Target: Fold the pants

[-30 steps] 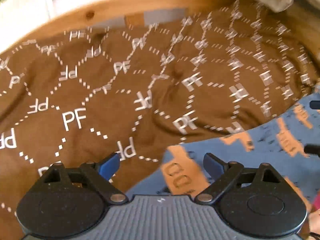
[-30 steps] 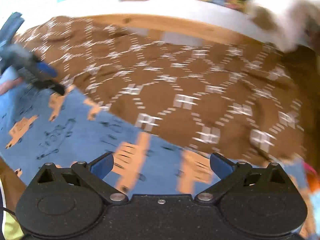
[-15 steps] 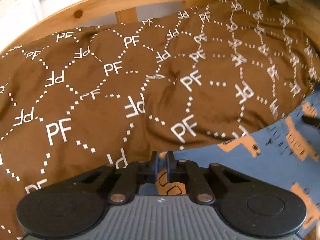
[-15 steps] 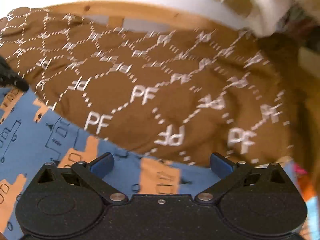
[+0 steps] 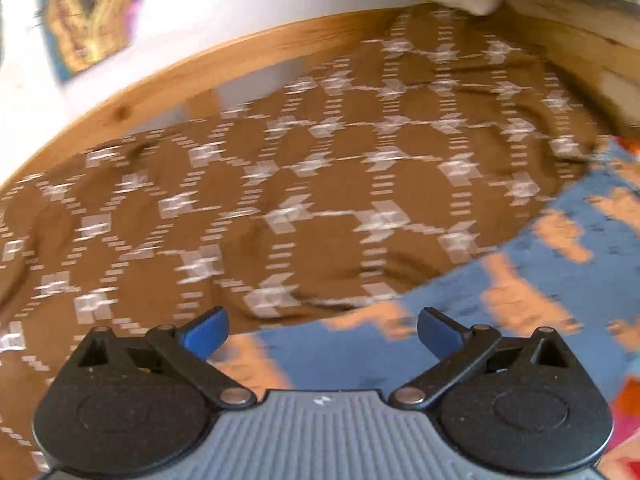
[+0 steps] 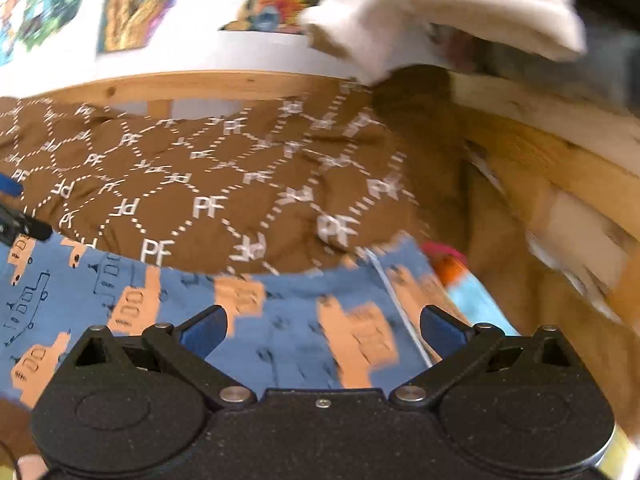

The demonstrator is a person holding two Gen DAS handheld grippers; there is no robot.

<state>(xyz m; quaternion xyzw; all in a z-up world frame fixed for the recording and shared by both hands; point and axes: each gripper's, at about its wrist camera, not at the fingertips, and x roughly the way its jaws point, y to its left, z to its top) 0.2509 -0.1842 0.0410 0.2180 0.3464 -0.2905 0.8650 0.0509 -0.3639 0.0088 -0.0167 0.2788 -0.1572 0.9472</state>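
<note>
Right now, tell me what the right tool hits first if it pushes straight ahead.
Most likely the blue patterned pants lying under the open right tool; the brown bedspread lies beyond. Depth is uncertain.

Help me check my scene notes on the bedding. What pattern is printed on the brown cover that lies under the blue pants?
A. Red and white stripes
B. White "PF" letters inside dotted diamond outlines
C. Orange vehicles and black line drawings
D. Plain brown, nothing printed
B: in the right wrist view the brown cover shows white "PF" letters framed by dotted diamonds; the orange vehicles belong to the blue pants lying on it.
</note>
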